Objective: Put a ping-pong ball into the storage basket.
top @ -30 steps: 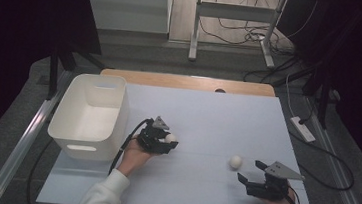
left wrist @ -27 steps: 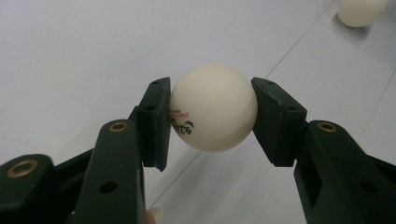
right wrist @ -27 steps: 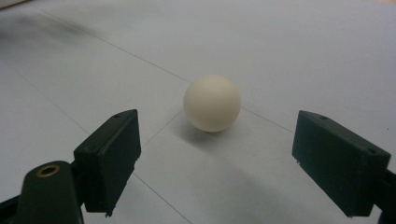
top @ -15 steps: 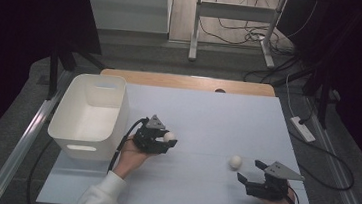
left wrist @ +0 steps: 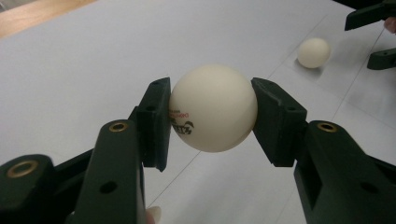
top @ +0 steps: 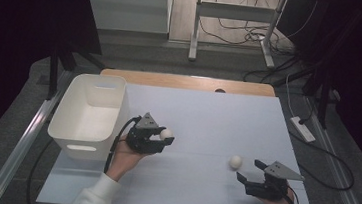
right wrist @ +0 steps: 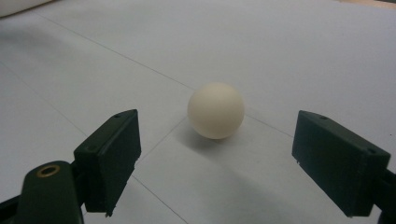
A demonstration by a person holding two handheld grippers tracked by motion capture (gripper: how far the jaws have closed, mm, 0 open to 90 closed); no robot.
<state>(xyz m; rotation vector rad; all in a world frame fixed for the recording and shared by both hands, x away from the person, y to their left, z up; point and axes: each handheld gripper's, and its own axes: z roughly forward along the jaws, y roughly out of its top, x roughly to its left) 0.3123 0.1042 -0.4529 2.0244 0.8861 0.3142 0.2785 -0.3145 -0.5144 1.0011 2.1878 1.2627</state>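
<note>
My left gripper (top: 165, 137) is shut on a white ping-pong ball (top: 166, 133) with small printed lettering, held just above the pale blue table beside the bin. In the left gripper view the ball (left wrist: 212, 114) is pinched between both jaw pads (left wrist: 156, 121). A second white ball (top: 235, 161) rests on the table at the right. My right gripper (top: 248, 171) stands open just short of it, jaws spread wide. In the right gripper view this ball (right wrist: 216, 110) lies a little beyond the open gripper (right wrist: 219, 154), centred between the jaws.
A white plastic bin (top: 84, 148) stands at the table's left side, close to my left hand. The pale blue tabletop (top: 208, 114) ends in a wooden strip at the back. A white power strip (top: 303, 129) lies off the right edge.
The left gripper and its ball have drifted very slightly left toward the bin. The right gripper and the loose ball have stayed put.
</note>
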